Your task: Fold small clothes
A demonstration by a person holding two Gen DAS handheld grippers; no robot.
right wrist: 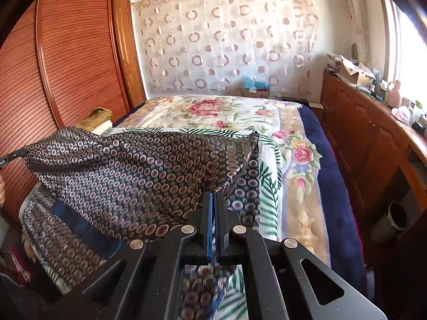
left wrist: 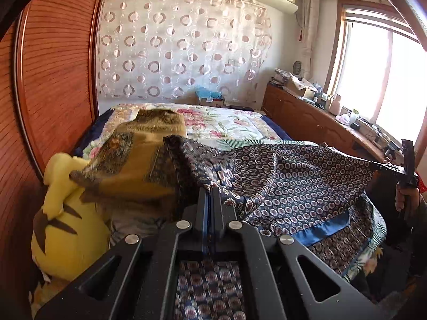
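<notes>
A dark blue garment (left wrist: 293,181) patterned with small rings hangs stretched between my two grippers above the bed. My left gripper (left wrist: 210,190) is shut on its left edge. My right gripper (right wrist: 214,196) is shut on its right edge. The garment (right wrist: 128,170) fills the left half of the right wrist view, and its lower part with a plain blue band (right wrist: 80,226) drapes onto the bed. The right gripper (left wrist: 395,166) also shows at the far right of the left wrist view, and the left gripper's tip (right wrist: 13,156) at the left edge of the right wrist view.
The bed has a floral cover (right wrist: 213,109) and a leaf-print towel (right wrist: 269,186). A yellow plush toy (left wrist: 64,213) and a brown-yellow blanket (left wrist: 138,157) lie at the bed's left. A wooden wardrobe (right wrist: 66,53) stands left, and a cluttered wooden cabinet (right wrist: 360,122) stands right under the window.
</notes>
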